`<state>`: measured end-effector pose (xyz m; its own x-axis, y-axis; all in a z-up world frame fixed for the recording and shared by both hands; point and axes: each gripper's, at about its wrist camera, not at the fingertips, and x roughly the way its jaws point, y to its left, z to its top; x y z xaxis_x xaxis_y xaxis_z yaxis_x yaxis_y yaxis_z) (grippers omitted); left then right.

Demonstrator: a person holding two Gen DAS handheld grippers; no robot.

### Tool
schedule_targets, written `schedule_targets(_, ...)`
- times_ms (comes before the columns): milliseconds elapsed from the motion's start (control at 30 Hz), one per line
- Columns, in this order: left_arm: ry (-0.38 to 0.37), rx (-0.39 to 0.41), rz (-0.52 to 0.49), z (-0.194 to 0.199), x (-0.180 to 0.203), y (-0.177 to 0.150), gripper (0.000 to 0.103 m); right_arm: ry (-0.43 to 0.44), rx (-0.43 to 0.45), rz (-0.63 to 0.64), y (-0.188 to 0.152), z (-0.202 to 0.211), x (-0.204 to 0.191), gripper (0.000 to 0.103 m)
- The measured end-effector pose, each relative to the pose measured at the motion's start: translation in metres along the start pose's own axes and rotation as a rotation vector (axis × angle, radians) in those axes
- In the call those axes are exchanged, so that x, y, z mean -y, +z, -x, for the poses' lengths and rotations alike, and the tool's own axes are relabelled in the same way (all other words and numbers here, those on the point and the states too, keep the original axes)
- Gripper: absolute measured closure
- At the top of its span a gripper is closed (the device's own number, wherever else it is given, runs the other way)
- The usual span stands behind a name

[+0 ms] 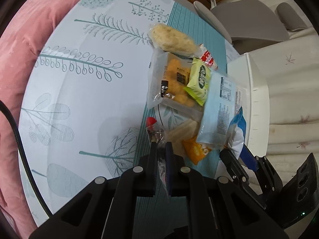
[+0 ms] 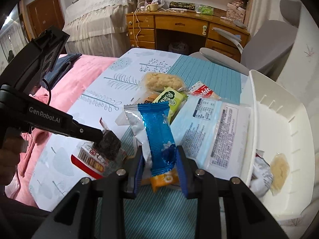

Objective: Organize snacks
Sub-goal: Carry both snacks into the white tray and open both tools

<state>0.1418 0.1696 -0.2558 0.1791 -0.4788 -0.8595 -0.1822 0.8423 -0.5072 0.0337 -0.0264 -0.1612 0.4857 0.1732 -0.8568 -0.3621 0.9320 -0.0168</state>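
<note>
My left gripper (image 1: 161, 149) has its fingers together on a small clear-wrapped dark snack square (image 2: 109, 141), pinching the crinkled wrapper by its edge at the lower centre of the left view, so the piece hangs clear of the pile. My right gripper (image 2: 159, 155) has its blue-padded fingers clamped on a blue and white foil snack packet (image 2: 153, 131), gripped low on its body so the length stands up in the middle of the right view. Both are held off the leaf-patterned table (image 1: 83, 91), I judge for carrying to the white plastic bin (image 2: 279, 131) at the right edge, where a pale rice-cake packet (image 2: 280, 169) already lies. The rest of the snacks wait in a heap beside the bin: a pale blue flat packet (image 2: 211, 131), a green sachet (image 2: 171, 99), a puffed rice bar in clear wrap (image 2: 162, 82) and an orange pouch (image 1: 196, 150) underneath. A red and white carton (image 2: 89, 161) lies below the dark square.
</note>
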Motion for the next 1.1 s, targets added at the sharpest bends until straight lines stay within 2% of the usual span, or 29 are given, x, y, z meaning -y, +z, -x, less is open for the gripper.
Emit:
schedule_targets(233,-0.019,0.068,-0.008,0.029,0.024,-0.014,0.098,0.013,0.034,-0.035,-0.011,0.03,0.013,0.072)
schedule_targets(467,-0.04,0.151,-0.05,0.057,0.069,-0.027,0.098,0.004,0.056,-0.053,-0.023,0.057,0.035,0.072)
schedule_targets(800,-0.099,0.207,-0.124,0.067,0.14,-0.031,0.098,-0.047,0.094,-0.14,-0.04,0.091,0.088,0.072)
schedule_targets(1100,-0.144,0.223,-0.214,0.052,0.21,-0.028,0.098,-0.092,0.129,-0.222,-0.054,0.112,0.142,0.072)
